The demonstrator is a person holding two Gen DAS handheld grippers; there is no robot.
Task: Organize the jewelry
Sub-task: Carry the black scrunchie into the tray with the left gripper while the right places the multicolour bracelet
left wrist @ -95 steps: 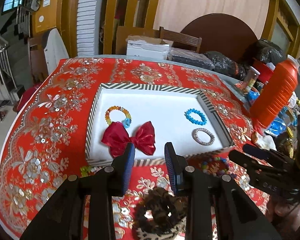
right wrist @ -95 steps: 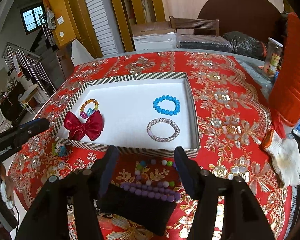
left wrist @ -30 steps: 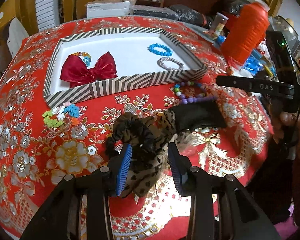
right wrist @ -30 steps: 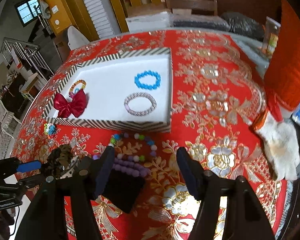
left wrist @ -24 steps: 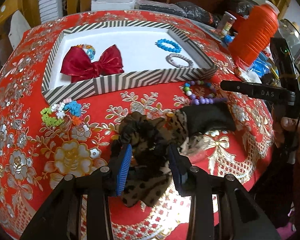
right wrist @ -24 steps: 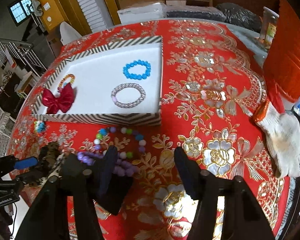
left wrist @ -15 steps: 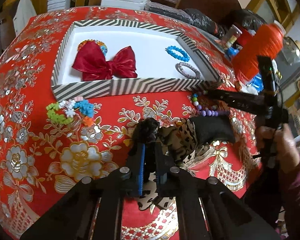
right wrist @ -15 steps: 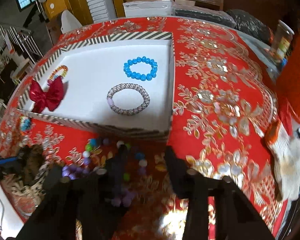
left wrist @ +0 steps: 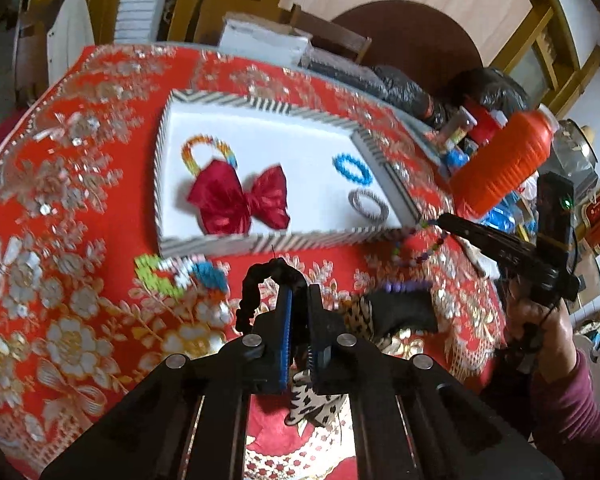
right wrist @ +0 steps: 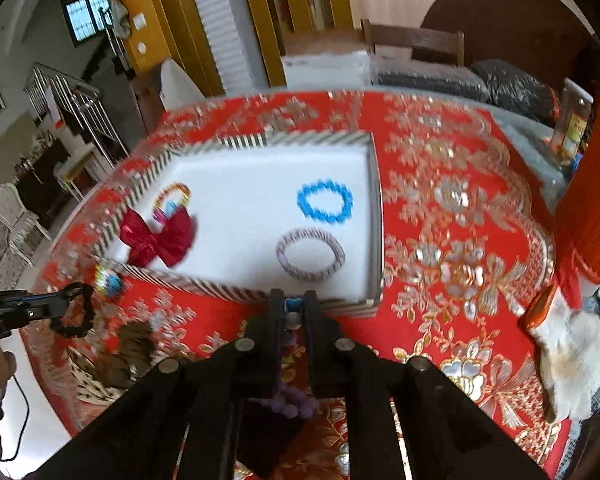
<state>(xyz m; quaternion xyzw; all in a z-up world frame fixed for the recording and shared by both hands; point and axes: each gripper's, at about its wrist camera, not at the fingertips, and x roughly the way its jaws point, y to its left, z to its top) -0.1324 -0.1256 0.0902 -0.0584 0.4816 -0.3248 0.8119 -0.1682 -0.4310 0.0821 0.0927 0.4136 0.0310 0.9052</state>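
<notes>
The striped white tray (left wrist: 228,242) (right wrist: 374,216) holds a red bow (left wrist: 240,200) (right wrist: 156,236), a rainbow bracelet (left wrist: 208,150), a blue bead bracelet (left wrist: 354,170) (right wrist: 326,202) and a silver bangle (left wrist: 370,206) (right wrist: 310,258). My left gripper (left wrist: 298,300) is shut on a black scrunchie (left wrist: 256,284), lifted off the cloth; it also shows in the right wrist view (right wrist: 76,312). My right gripper (right wrist: 294,306) is shut on a multicolour bead bracelet (right wrist: 292,314), which hangs from it in the left wrist view (left wrist: 420,246) by the tray's near right corner.
On the red cloth lie a pastel bead bracelet (left wrist: 180,274), a leopard-print hair piece (right wrist: 116,356), a purple bead bracelet (left wrist: 406,286) and a black pad (left wrist: 404,312). An orange bottle (left wrist: 504,168) and a white glove (right wrist: 568,360) stand at the right.
Both grippers closed: the left on the black scrunchie, the right on the multicolour bead bracelet. Both have lifted their items off the cloth toward the tray.
</notes>
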